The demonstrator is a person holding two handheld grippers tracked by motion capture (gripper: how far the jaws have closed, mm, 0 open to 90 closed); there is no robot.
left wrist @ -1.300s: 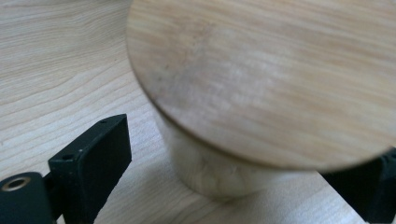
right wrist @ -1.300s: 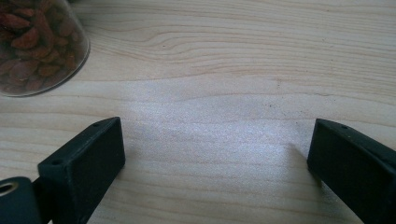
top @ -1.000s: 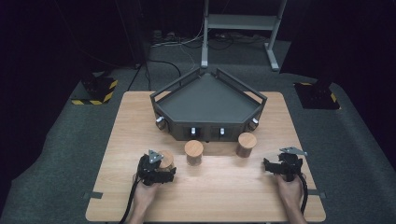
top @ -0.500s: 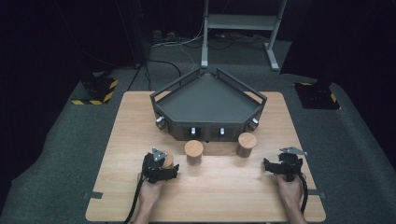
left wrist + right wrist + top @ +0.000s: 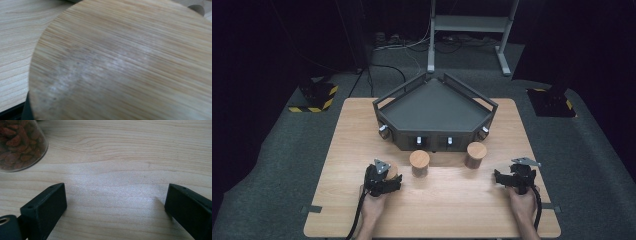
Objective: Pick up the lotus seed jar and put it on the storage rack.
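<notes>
Table [image 5: 337, 150] work has barely begun: the grey tray [image 5: 434, 107] holds nothing, and two wooden-lidded jars [image 5: 419, 162] stand just in front of it. Your left gripper [image 5: 384, 180] has just been closing and now clamps the third jar [image 5: 125, 62] near the front edge. Your right gripper [image 5: 512, 177] rests with jaws apart, holding nothing.

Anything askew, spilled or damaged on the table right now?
Nothing stands out. The two free wooden-lidded jars stand upright before the dark grey angular tray, nothing spilled. The left gripper is closed on a third jar's round bamboo lid, which bears a pale scuffed patch.
</notes>
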